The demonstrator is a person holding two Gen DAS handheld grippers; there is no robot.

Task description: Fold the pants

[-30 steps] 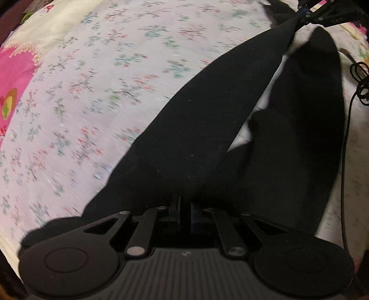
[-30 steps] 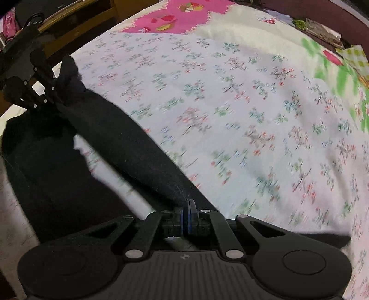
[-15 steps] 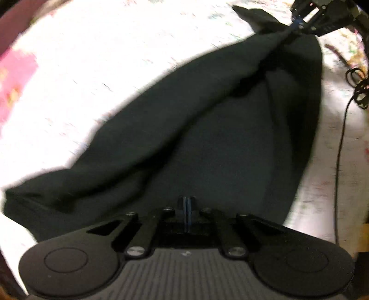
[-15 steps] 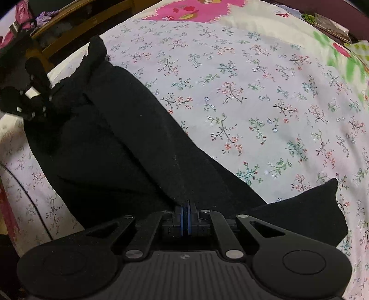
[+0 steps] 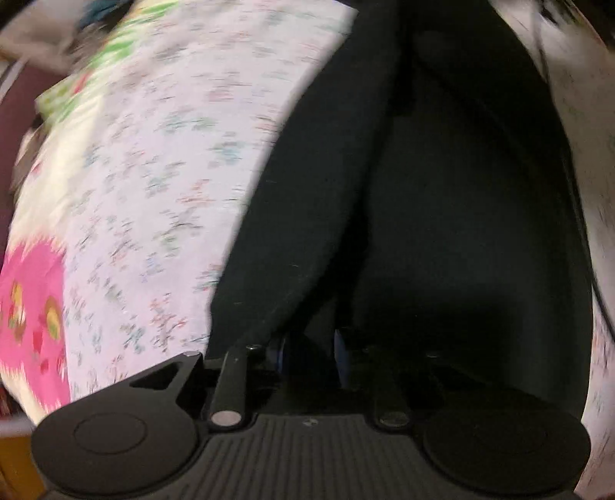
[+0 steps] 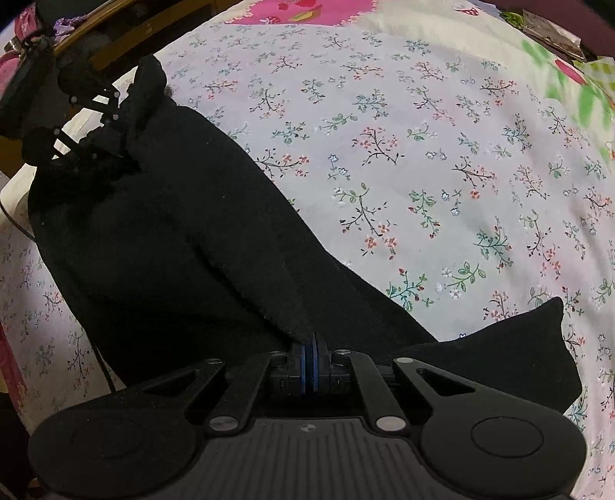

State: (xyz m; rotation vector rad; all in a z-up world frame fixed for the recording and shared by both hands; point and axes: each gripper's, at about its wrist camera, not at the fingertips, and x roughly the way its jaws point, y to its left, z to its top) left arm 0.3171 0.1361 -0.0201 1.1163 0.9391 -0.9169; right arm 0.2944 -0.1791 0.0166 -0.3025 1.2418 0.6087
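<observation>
Black pants (image 6: 184, 238) lie on a floral bedsheet (image 6: 423, 161), one leg laid over the other. My right gripper (image 6: 309, 346) is shut on the pants' edge near the bottom of its view. My left gripper (image 5: 309, 346) has its jaws a little apart over the black pants (image 5: 442, 211); that view is blurred. The left gripper also shows in the right wrist view (image 6: 96, 142) at the far end of the pants, against the cloth.
The bed has a pink patterned patch (image 5: 30, 319) and green print (image 6: 576, 77) toward its edges. A wooden bed frame (image 6: 115, 34) runs along the far left. A black cable (image 6: 11, 215) lies by the pants.
The upper leg has been carried over onto the other leg. My left gripper's jaws have parted, and its view has swung and blurred. My right gripper stays shut on the pants.
</observation>
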